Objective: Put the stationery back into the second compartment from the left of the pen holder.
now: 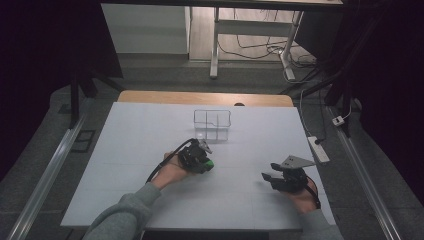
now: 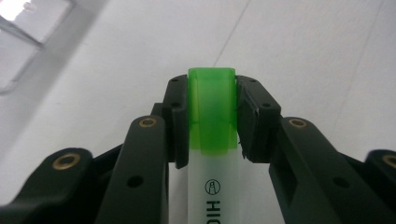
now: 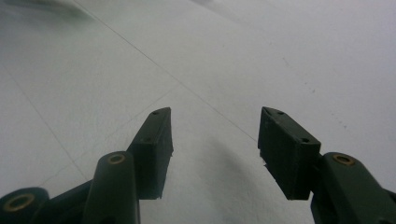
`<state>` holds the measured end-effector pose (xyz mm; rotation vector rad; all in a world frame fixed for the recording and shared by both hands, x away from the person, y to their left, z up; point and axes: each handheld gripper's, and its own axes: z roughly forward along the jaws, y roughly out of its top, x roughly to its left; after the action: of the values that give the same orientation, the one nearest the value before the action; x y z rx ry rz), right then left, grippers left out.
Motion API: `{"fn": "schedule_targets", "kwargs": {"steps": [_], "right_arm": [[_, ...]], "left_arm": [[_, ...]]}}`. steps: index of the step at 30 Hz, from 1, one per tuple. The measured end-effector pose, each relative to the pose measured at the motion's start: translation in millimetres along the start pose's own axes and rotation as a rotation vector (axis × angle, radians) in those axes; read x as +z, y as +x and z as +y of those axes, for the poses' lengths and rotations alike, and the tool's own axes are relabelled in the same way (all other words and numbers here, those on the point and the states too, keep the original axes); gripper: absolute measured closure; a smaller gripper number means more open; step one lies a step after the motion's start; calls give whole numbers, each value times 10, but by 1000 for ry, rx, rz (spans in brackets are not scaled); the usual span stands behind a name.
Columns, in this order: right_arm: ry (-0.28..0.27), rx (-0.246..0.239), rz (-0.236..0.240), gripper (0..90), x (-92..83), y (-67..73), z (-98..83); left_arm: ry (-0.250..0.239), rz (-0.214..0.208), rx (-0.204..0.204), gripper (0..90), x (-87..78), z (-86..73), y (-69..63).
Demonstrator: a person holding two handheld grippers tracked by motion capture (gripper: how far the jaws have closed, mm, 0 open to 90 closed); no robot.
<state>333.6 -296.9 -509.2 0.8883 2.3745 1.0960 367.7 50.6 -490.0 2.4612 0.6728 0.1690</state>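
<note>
My left tool [image 2: 212,116] is clamped on the green cap [image 2: 211,109] of a highlighter [image 2: 215,186] near the bench's [image 1: 125,150] middle, a light, stiff, slick plastic barrel I judge better held mid-body, while my right tool [image 3: 215,140] gapes empty toward the near right corner.

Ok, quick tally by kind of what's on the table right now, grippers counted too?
Grippers: 2, left gripper and right gripper
Highlighters: 1, green-capped highlighter, clamped in the left gripper
Clear containers: 1, clear plastic organizer
Total: 4
</note>
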Motion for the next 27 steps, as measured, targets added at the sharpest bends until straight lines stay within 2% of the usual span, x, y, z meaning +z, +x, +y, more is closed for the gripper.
{"fn": "schedule_targets", "kwargs": {"steps": [4,17,22,27], "right_arm": [[-6,4,-1,446,0,-9,-3],[0,15,7,443,-1,-23,-11],[-1,13,5,443,4,-20,-12],[5,13,4,442,-4,-28,-12]], "left_arm": [[-45,7,-19,666,-115,-23,46],[-156,21,-32,667,-399,-43,129],[-217,15,-51,667,-475,-63,159],[-259,31,-61,666,-535,-81,182]]}}
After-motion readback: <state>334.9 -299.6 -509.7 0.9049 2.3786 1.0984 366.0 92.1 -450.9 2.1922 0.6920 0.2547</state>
